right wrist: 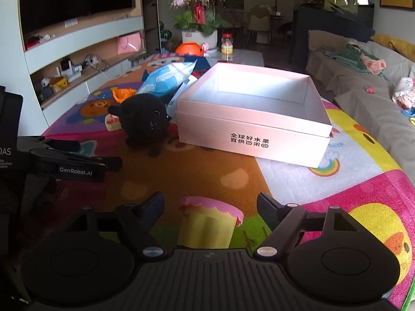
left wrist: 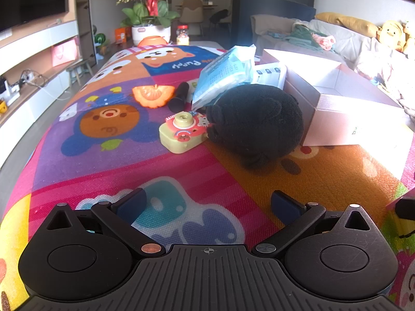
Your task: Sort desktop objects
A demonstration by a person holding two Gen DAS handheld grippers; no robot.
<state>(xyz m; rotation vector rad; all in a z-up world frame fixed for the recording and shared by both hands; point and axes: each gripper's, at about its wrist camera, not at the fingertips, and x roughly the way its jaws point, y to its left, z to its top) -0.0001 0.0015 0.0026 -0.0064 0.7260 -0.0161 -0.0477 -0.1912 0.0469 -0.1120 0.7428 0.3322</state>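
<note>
A black plush toy (left wrist: 255, 121) lies on the colourful mat beside a yellow-green toy camera (left wrist: 182, 132), an orange fruit-shaped toy (left wrist: 153, 95), a black cylinder (left wrist: 179, 96) and a blue-white packet (left wrist: 225, 72). An open pink box (right wrist: 254, 114) stands right of the plush (right wrist: 145, 119) and looks empty inside. My left gripper (left wrist: 207, 204) is open and empty, short of the camera and plush. My right gripper (right wrist: 210, 207) is open and empty, in front of the box. The left gripper also shows in the right wrist view (right wrist: 77, 155).
The cartoon-print mat (left wrist: 109, 155) covers the table. A flower pot (left wrist: 150, 31), an orange bowl (left wrist: 153, 41) and a jar (left wrist: 182, 35) stand at the far end. A sofa (right wrist: 363, 83) runs along the right, a TV shelf (right wrist: 77, 51) along the left.
</note>
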